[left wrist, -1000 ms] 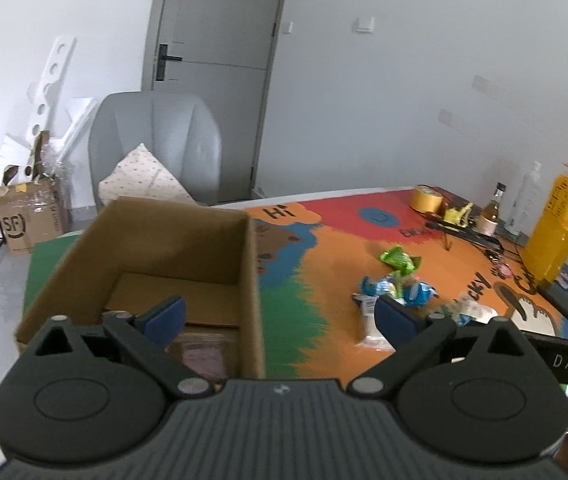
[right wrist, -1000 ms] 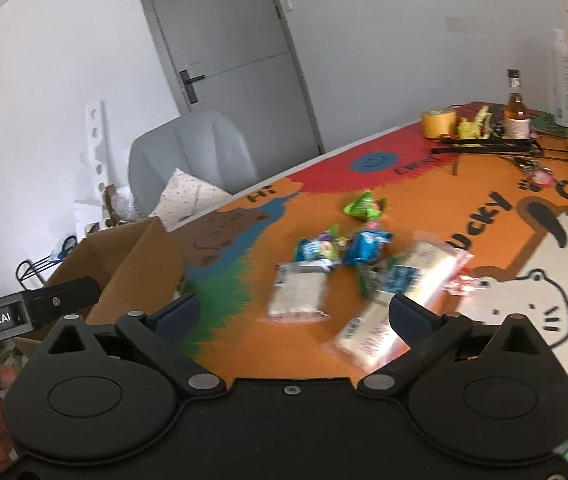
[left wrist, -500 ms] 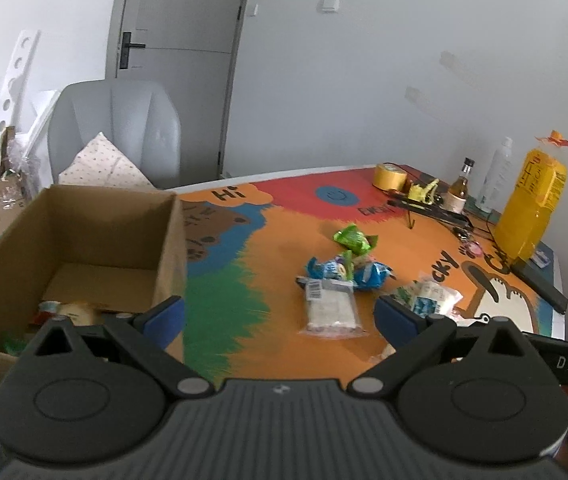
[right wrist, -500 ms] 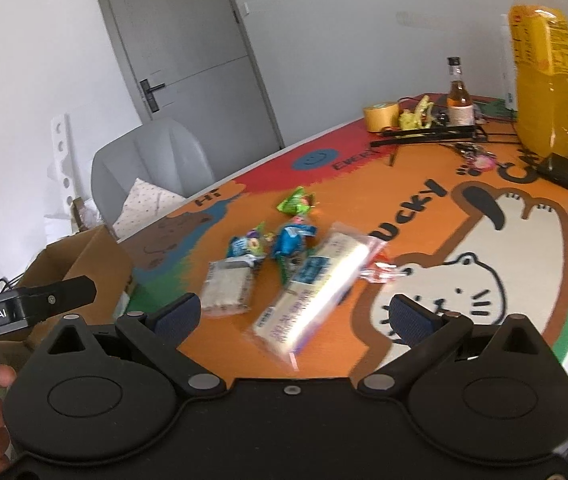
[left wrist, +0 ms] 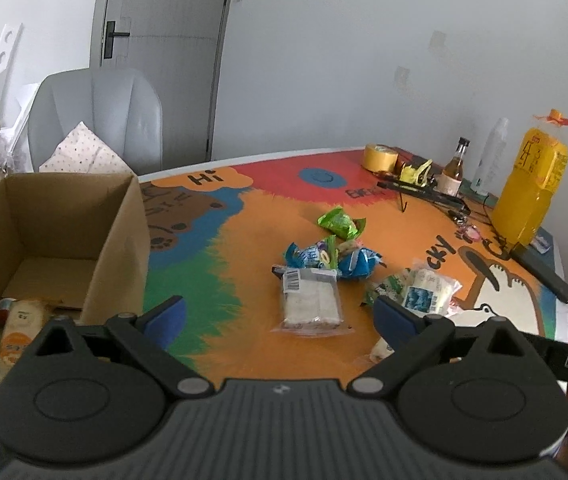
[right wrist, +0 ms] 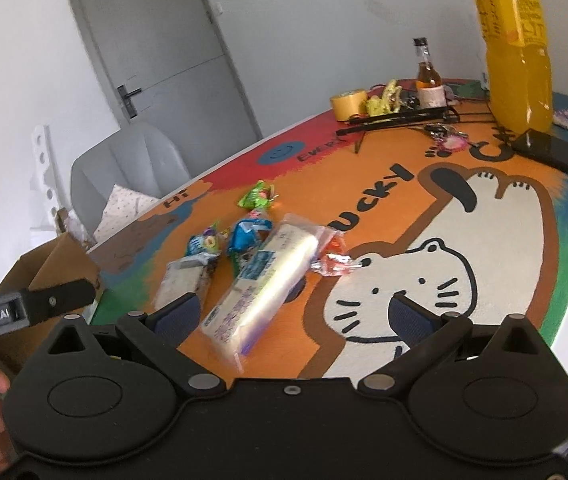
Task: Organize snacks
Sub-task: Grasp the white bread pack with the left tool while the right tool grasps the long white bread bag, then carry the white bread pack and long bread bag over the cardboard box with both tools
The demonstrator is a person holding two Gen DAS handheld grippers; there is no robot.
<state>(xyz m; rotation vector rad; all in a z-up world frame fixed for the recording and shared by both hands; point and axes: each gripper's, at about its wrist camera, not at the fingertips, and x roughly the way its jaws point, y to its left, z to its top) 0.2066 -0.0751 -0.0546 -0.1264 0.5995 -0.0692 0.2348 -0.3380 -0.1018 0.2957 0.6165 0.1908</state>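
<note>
A brown cardboard box (left wrist: pixel 120 236) stands at the table's left with several snacks inside. Loose snacks lie mid-table: a clear pack of pale bars (left wrist: pixel 311 300), a green packet (left wrist: pixel 339 222), blue packets (left wrist: pixel 357 265) and a long clear pack (right wrist: pixel 268 280). A small red wrapper (right wrist: pixel 333 264) lies beside the long pack. My left gripper (left wrist: pixel 280 316) is open and empty, above the table between the box and the clear pack. My right gripper (right wrist: pixel 295 316) is open and empty, just above the near end of the long pack.
At the table's far right stand a tall yellow bag (left wrist: pixel 529 192), a small glass bottle (left wrist: pixel 453 168), a yellow tape roll (left wrist: pixel 379 158), a black stand (right wrist: pixel 399 118) and a black flat box (right wrist: pixel 559 156). A grey chair (left wrist: pixel 96 116) stands behind the table.
My left gripper has swung right from over the box toward the snacks. My right gripper has moved right and closer to the long pack. Both stayed open.
</note>
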